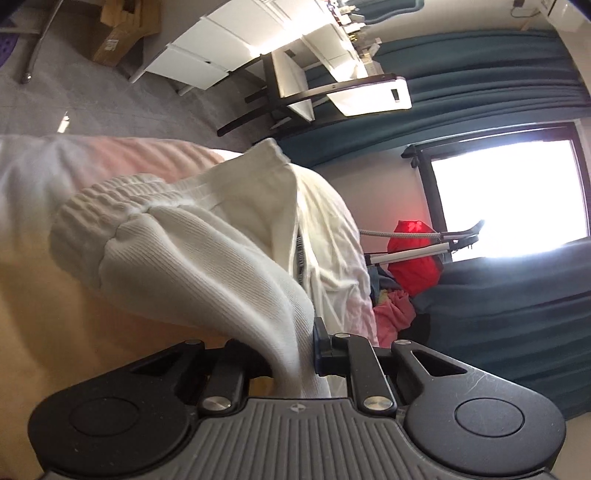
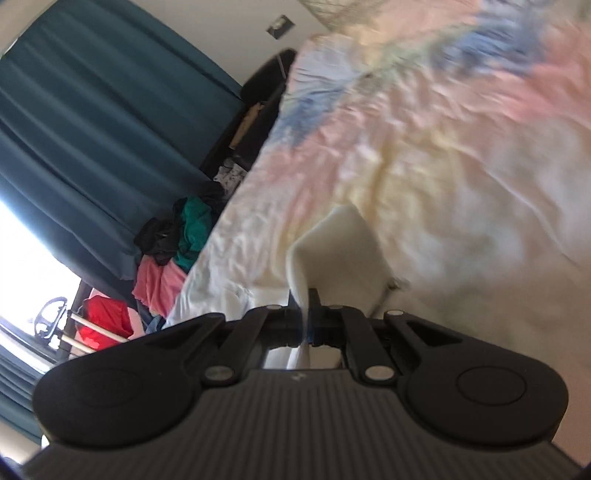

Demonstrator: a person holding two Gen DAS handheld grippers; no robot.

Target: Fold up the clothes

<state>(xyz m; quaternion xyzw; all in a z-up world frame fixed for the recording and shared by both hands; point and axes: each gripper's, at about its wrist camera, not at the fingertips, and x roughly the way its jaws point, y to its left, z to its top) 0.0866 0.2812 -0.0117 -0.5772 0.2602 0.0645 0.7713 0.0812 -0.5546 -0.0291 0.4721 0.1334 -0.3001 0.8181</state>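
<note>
A white ribbed knit garment [image 1: 207, 254] with a thick ribbed cuff hangs bunched in front of the left wrist camera. My left gripper [image 1: 295, 354] is shut on a fold of it, the cloth running down between the jaws. In the right wrist view another edge of the white garment [image 2: 343, 247] rises as a small peak. My right gripper [image 2: 306, 325] is shut on that thin edge. Below both lies the bed's pastel tie-dye sheet [image 2: 443, 129].
A heap of clothes, pink [image 2: 159, 280], teal [image 2: 195, 225] and black, lies beside the bed. A red item [image 1: 413, 254] hangs on a rack by the bright window [image 1: 509, 195]. Teal curtains [image 2: 92, 129], a white desk [image 1: 295, 62] and a cardboard box [image 1: 122, 33] stand beyond.
</note>
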